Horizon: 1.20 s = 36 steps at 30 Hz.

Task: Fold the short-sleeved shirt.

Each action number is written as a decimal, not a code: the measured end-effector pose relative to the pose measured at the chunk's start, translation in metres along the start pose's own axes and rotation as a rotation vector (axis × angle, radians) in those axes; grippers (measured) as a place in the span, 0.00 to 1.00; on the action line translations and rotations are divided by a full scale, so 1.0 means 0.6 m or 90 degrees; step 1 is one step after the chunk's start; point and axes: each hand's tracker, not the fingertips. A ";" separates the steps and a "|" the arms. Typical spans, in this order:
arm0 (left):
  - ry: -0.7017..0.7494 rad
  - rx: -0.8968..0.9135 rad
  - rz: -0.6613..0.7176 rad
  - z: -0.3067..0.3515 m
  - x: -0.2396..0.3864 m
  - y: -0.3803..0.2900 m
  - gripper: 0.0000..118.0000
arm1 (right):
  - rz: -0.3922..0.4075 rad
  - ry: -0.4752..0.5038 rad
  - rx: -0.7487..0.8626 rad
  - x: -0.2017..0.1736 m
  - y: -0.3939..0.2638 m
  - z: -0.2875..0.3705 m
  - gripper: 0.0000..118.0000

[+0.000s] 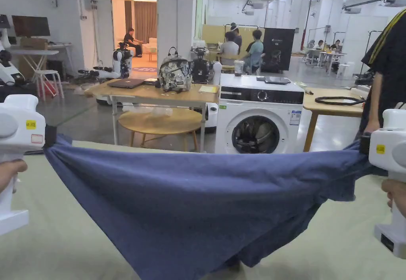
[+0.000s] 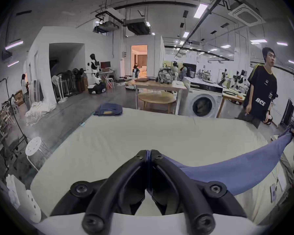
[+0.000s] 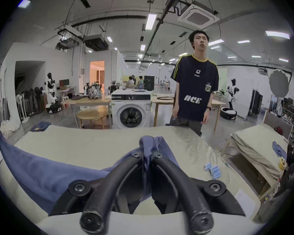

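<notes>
Both grippers are holding the shirt up in the air, stretching it wide over the cloth-covered table, and the blue fabric is sagging in a deep curve between them, its lowest part dropping out of the bottom of the head view, so whether it is touching the table there is hard to say. The left gripper is pinching with its jaws pressed together on a thin edge of the cloth, and the right gripper is clamping a thicker bunch that is bulging out above its tips. This is looking like the spreading step, the shirt being pulled taut before any fold is made; no crease is showing yet. The next move is likely calling for lowering both hands together and laying the cloth flat on the table, keeping the tension even so it is not landing in a heap, and the bunched right corner may be needing a smoothing. The head view is giving the full sag of the shirt and the white bodies of both grippers at the picture's edges. The left gripper view is catching a folded pair of jeans sitting on the table's far corner, and the far end of the shirt running off to the other gripper. The right gripper view is showing a person in a dark shirt standing just behind the table, and some small blue cylinders lying on the cloth to the right
</notes>
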 end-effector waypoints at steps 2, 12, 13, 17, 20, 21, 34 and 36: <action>0.006 0.009 0.000 -0.004 0.002 0.022 0.00 | -0.003 -0.001 0.007 -0.001 0.025 -0.011 0.04; 0.023 0.054 0.001 -0.025 0.007 0.120 0.00 | 0.000 -0.003 0.044 -0.009 0.112 -0.059 0.04; 0.024 0.055 -0.002 -0.028 0.008 0.123 0.00 | 0.001 -0.003 0.043 -0.010 0.116 -0.064 0.04; 0.030 0.058 -0.008 -0.043 0.012 0.120 0.00 | 0.007 -0.003 0.056 -0.018 0.108 -0.073 0.04; 0.034 0.051 -0.011 -0.055 0.015 0.099 0.00 | 0.013 0.002 0.054 -0.021 0.088 -0.077 0.04; 0.033 0.045 -0.015 -0.060 0.014 0.089 0.00 | 0.020 0.001 0.049 -0.023 0.078 -0.078 0.04; -0.004 -0.039 -0.014 -0.034 -0.008 -0.155 0.00 | 0.047 -0.003 -0.058 0.001 -0.158 -0.012 0.04; -0.009 -0.046 -0.009 -0.012 -0.015 -0.198 0.00 | 0.053 0.000 -0.073 0.008 -0.195 0.013 0.04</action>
